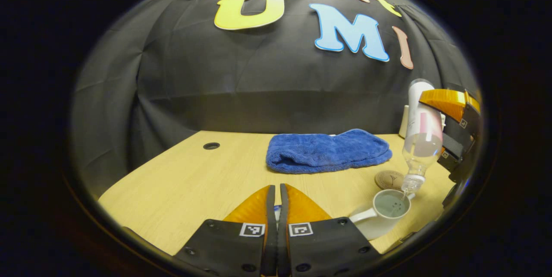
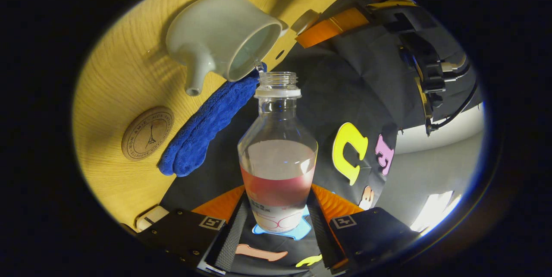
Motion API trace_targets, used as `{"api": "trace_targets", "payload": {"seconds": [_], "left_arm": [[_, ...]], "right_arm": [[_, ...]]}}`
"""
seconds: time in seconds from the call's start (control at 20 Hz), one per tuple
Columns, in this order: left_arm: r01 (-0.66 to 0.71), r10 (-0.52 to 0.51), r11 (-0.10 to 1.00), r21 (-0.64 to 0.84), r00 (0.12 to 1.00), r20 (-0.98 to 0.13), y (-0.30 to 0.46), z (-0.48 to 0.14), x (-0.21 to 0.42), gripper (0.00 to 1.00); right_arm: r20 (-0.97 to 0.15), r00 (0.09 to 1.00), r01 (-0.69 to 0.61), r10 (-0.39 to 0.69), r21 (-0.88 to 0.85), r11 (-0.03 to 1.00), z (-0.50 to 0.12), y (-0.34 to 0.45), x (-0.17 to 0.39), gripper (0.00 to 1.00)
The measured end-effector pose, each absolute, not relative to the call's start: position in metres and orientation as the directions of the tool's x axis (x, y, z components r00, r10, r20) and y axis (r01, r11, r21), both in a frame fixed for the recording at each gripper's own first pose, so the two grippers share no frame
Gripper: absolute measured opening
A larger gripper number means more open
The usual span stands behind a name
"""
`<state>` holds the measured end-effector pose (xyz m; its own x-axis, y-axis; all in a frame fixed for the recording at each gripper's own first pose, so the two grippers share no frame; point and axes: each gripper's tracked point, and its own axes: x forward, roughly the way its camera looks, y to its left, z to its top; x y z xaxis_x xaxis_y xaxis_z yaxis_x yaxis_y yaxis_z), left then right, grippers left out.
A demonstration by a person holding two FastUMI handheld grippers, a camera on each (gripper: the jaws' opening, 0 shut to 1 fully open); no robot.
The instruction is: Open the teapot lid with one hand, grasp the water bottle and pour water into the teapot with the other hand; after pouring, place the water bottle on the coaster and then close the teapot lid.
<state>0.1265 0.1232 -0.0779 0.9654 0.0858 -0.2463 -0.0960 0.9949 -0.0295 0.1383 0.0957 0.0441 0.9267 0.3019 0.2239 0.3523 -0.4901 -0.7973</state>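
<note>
Pale wood grain runs across the tabletop, with black cloth draped behind it as the booth's wall. And the pour is on: in the left gripper view the water bottle hangs upside down at the right, neck tipped down right over the open mouth of the teapot, and a thin stream drops into the water already pooled inside. The right tool grips that bottle from the side, fingers pressed on its body. From the right gripper view the same grasp shows up close: the bottle sits pinched between both fingers, cap off, liquid settled against the labelled end, mouth aimed at the teapot, whose spout points toward the coaster.

Over to the left tool: its fingers are pressed nearly together, low above the tabletop just left of the teapot, with something small caught between the tips, too hidden to name. In the right gripper view that tool hangs beside the teapot's rim holding a small pale round piece, likely the lid.

The coaster lies bare just behind the teapot, and a blue towel sits folded farther back, mid-table. A small round hole marks the tabletop's far left.
</note>
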Motion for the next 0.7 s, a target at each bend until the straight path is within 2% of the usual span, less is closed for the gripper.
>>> {"api": "trace_targets", "payload": {"seconds": [0.7], "left_arm": [[-0.096, 0.087, 0.995, -0.026, 0.965, -0.249, 0.123, -0.078, 0.127, 0.07]], "right_arm": [[0.241, 0.894, 0.428, 0.377, -0.708, -0.562, 0.05, 0.113, 0.128, 0.75]]}}
